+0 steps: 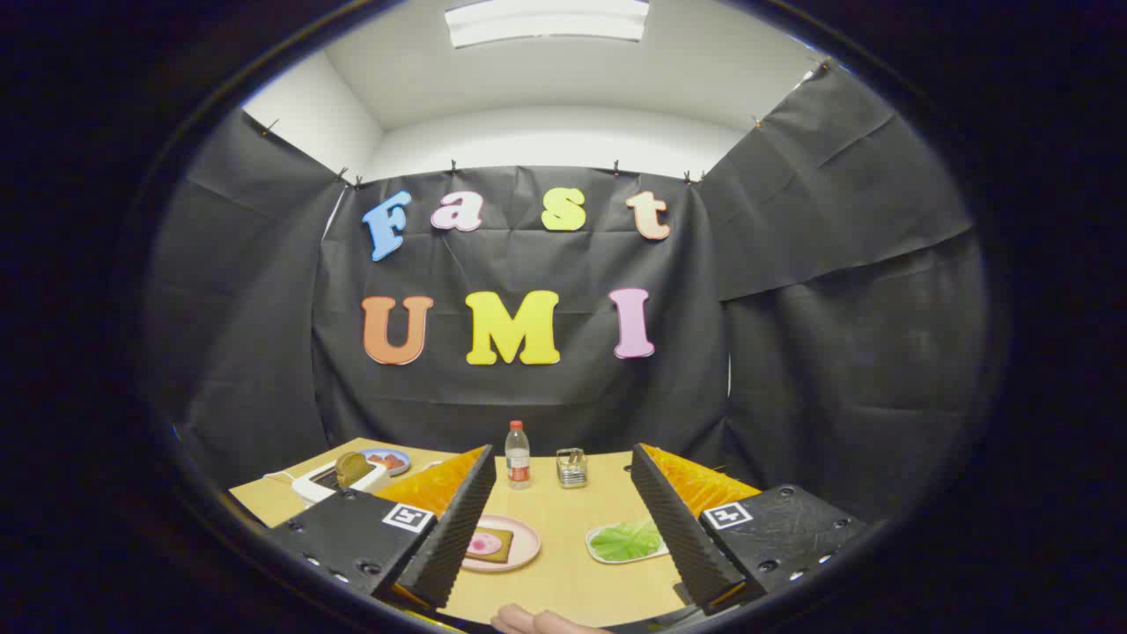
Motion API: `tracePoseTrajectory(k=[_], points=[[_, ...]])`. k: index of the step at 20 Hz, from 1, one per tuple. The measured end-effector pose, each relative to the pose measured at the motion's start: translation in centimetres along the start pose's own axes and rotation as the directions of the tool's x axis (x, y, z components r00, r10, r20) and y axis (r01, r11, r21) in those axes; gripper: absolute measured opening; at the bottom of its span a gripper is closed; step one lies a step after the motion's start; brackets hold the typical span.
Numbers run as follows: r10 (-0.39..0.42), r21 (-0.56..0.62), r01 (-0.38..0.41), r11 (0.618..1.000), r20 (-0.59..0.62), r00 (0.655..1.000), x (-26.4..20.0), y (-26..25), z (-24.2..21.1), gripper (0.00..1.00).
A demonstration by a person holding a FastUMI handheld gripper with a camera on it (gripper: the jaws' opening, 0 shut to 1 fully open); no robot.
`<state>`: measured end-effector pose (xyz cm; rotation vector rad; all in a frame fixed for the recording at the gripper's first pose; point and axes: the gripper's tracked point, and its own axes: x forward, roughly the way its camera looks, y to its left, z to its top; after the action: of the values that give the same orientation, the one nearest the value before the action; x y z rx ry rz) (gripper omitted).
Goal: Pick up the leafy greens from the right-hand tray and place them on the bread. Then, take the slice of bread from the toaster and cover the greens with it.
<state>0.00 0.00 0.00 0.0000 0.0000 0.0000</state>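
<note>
1. Fingers of the gripper [557, 537] stand wide apart and hold nothing, raised over the near edge of the table [563, 577]; part of a hand [537, 622] shows just below them.
2. Leafy greens [627, 539] lie on a white tray [599, 553] between the fingers, close to the right one. To grasp them well, I judge, descend with fingers spread, straddle the leaves, then pinch gently.
3. Bread [493, 544] with a pink slice rests on a pink plate [526, 551] beside the left finger.
4. Further off: a bottle [518, 454] and a small metal holder [571, 468].
5. A toaster [339, 478] holding a slice of bread [352, 467] sits far left, before another plate [387, 460].
6. Behind, white walls and a ceiling light [546, 21].
</note>
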Motion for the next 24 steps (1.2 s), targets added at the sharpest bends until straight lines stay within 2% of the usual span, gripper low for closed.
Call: tracePoseTrajectory(k=[7, 12, 18, 24], points=[[-0.027, -0.002, 0.027, 1.0, -0.015, 1.0, 0.4, -0.6, -0.4, 0.95], [0.001, -0.004, -0.001, 1.0, -0.039, 0.999, 0.5, 0.7, -1.5, 0.95], [-0.013, -0.024, 0.012, 1.0, -0.064, 0.998, 1.7, 0.8, -2.5, 0.95], [-0.004, -0.015, 0.002, 1.0, -0.099, 0.995, 3.9, -0.7, -3.9, 0.95]])
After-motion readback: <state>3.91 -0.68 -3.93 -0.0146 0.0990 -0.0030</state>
